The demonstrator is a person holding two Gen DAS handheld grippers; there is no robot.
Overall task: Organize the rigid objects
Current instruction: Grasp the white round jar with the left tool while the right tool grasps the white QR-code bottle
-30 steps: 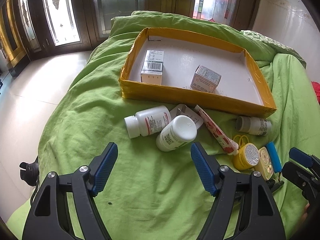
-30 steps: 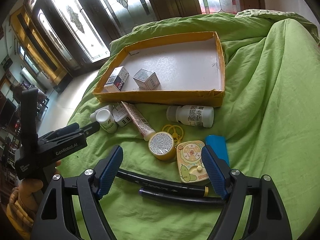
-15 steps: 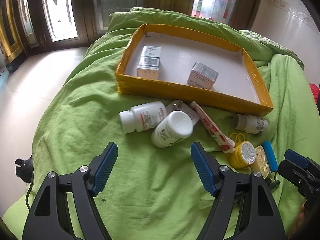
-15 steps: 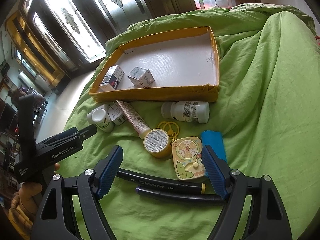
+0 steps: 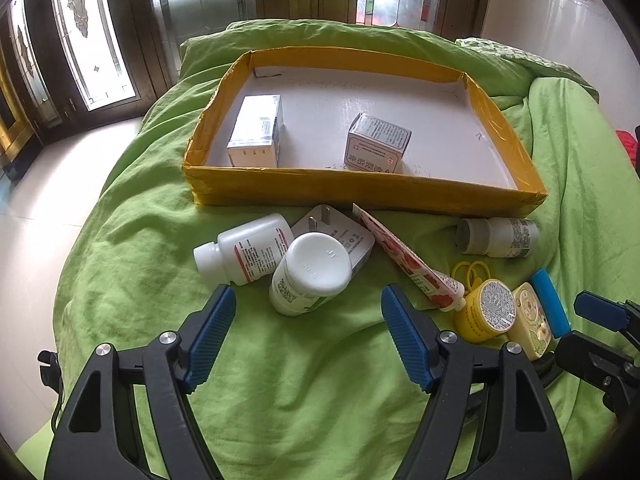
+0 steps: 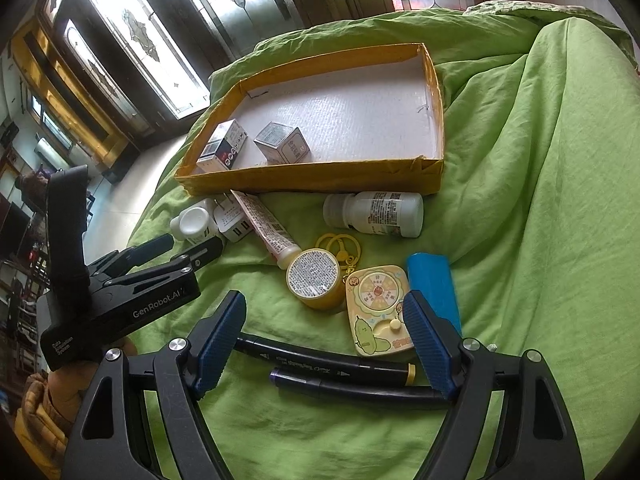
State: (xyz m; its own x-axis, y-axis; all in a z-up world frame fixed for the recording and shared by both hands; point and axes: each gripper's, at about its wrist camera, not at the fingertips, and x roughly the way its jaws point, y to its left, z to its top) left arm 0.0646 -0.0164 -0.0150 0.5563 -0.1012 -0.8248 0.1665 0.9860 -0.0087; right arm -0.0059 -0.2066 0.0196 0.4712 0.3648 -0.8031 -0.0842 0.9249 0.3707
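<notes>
A green bedspread covers the bed, and on it sits a shallow yellow tray holding two small boxes, well apart from each other. Just in front of the tray lies a jumble: two white bottles leaning together on a charger plug, a red tube, a third bottle, a yellow tin, a blue case and two black markers. The left tool hangs just short of the leaning bottles, jaws apart and empty. The right tool stands over the markers, jaws apart, gripping nothing.
</notes>
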